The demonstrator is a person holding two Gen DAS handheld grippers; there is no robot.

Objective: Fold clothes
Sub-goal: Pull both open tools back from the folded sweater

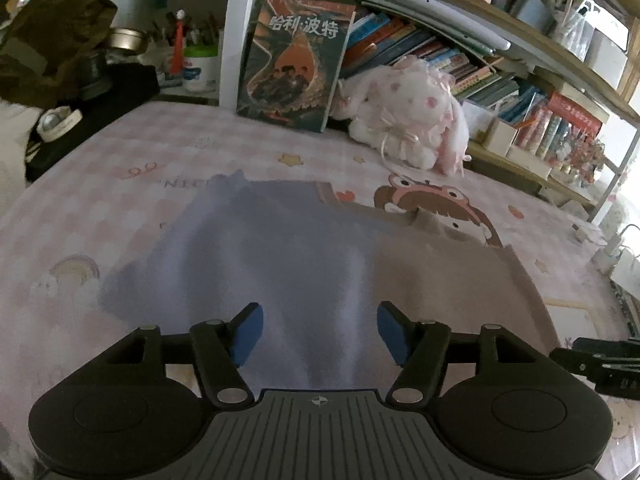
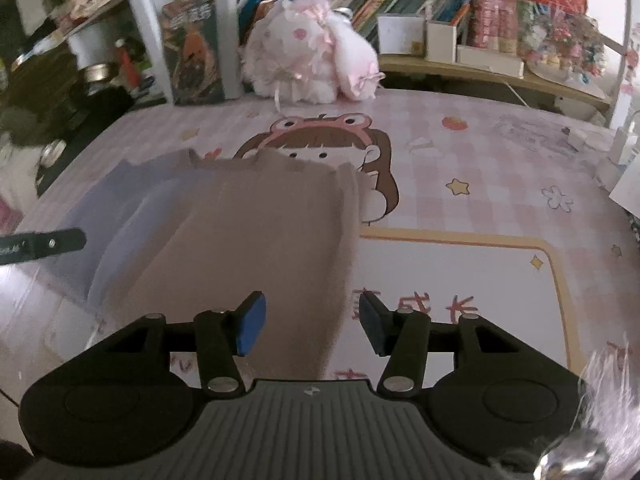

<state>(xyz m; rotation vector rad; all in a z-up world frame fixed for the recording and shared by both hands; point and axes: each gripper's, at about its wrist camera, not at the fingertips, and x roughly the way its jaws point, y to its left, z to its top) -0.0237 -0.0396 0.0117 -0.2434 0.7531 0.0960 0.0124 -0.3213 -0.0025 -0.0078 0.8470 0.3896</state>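
Although the garment (image 2: 240,232) lies flat on the bench (image 2: 480,184), left of centre, it looks only partly folded — more folds likely remain. Left gripper (image 1: 320,332) and right gripper (image 2: 312,324) gape above it, holding nothing.

1. The left wrist view looks forward and steeply down along the left hand-held gripper (image 1: 320,332), close above the bench (image 1: 120,208), facing the bookshelf (image 1: 460,60) along its far edge.
2. The right wrist view does the same from the right hand-held gripper (image 2: 312,324), just beside it.
3. Both share the garment (image 1: 280,248), the plush toy (image 1: 404,116), the upright book (image 1: 292,64) and the shelf.
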